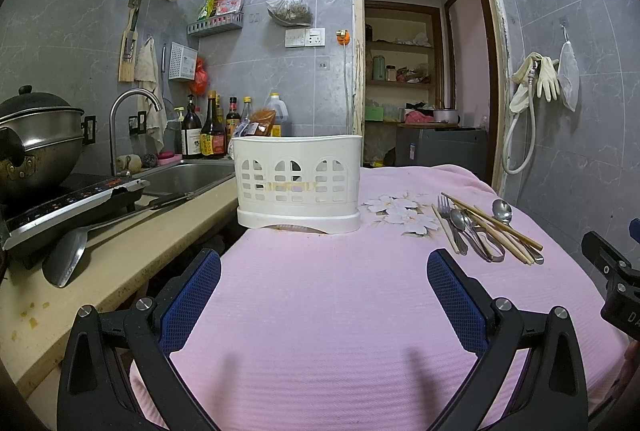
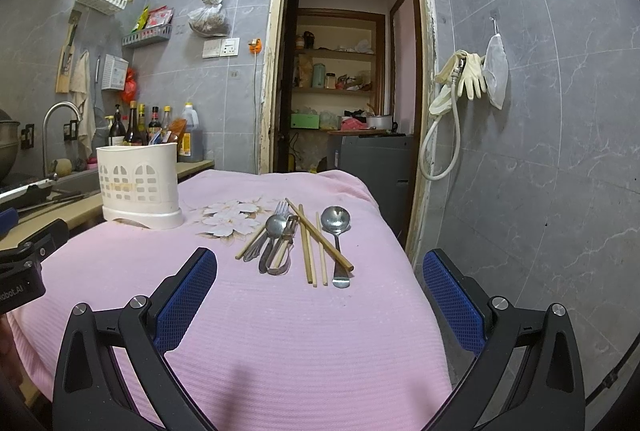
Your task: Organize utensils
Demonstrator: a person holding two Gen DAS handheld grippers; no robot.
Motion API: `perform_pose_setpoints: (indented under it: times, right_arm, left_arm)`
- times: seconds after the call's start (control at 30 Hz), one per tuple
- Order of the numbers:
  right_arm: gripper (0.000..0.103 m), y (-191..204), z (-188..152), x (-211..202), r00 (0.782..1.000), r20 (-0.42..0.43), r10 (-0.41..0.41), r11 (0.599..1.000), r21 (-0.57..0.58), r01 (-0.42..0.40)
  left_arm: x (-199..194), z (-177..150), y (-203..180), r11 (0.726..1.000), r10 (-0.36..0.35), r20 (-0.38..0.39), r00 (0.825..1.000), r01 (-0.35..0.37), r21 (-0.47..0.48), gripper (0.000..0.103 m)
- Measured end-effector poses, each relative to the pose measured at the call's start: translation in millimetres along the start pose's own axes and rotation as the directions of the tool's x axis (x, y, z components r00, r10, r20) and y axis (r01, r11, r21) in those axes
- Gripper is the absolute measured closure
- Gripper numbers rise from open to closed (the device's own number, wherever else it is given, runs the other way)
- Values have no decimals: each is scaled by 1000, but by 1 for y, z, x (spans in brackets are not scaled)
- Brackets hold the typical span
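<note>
Honestly, both the left gripper (image 1: 324,295) and right gripper (image 2: 320,295) hover wide and empty; the utensils (image 2: 296,243) lie piled near the pink cloth's (image 2: 280,331) right edge, the white holder (image 2: 140,187) at its far-left corner; thin, stiff, slippery stuff; I'd pinch a handle mid-length.

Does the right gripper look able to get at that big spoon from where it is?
Probably yes. The right gripper is open and empty, and only bare pink cloth lies between it and the spoon, whose handle end points toward it.

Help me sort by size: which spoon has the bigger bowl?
The round-bowled spoon lying alone at the pile's right edge; the smaller oval one sits beside the fork.
</note>
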State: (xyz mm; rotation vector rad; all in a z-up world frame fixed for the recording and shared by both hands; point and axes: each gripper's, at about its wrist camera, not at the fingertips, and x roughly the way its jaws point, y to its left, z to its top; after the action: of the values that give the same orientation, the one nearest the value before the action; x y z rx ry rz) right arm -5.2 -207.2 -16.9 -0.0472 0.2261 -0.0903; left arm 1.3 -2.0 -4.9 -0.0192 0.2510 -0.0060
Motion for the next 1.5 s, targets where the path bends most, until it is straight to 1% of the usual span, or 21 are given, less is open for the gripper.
perform_pose_setpoints:
  times: [0.27,0.4,0.53,0.67,0.73,0.83,0.87,0.93,1.03,1.13,1.27,1.43,1.47,1.5]
  right_arm:
    - [0,1,0,1,1000,-1,0,1000,0,0]
    - [0,1,0,1,1000,-2,0,1000,-1,0]
    - [0,3,0,3,1000,-8,5,1000,-2,-5]
    - [0,2,4,5,1000,7,12,1000,-16,-12]
    - [0,0,11,5,999,39,-6,999,-44,8]
    - [0,-4,24,7,995,91,-37,996,-80,44]
    - [0,-6,27,8,994,104,-40,995,-86,50]
    - [0,-11,36,13,991,126,-36,995,-93,48]
    - [0,-22,50,27,993,121,4,994,-107,9]
    - [0,-30,61,45,995,95,28,992,-125,-16]
    - [0,-46,71,74,998,29,53,992,-118,-50]
    - [0,-64,77,111,996,-52,77,991,-107,-83]
    - [0,-67,78,120,994,-72,81,990,-107,-88]
    - [0,-69,78,126,993,-88,84,990,-107,-93]
  left_arm:
    - [0,0,0,1000,1,-1,1000,-1,0,2]
    - [3,-7,1,1000,0,-5,1000,0,-1,2]
    - [5,-7,0,1000,-7,-4,1000,7,3,2]
    - [8,6,-1,999,-50,16,999,50,19,2]
    - [11,18,-2,997,-72,44,996,71,29,2]
    - [18,35,-5,994,-105,59,993,102,46,2]
    - [22,41,-5,991,-128,57,990,125,47,2]
    - [34,53,-7,983,-180,36,983,178,39,2]
    - [55,72,-11,970,-241,-13,970,241,32,2]
    - [70,82,-19,962,-263,-34,964,265,62,2]
    - [103,90,-39,945,-291,-132,948,306,118,2]
    - [141,91,-57,934,-299,-230,926,334,131,2]
    - [150,91,-62,930,-303,-257,918,344,132,2]
    - [162,90,-67,923,-312,-296,903,361,130,2]
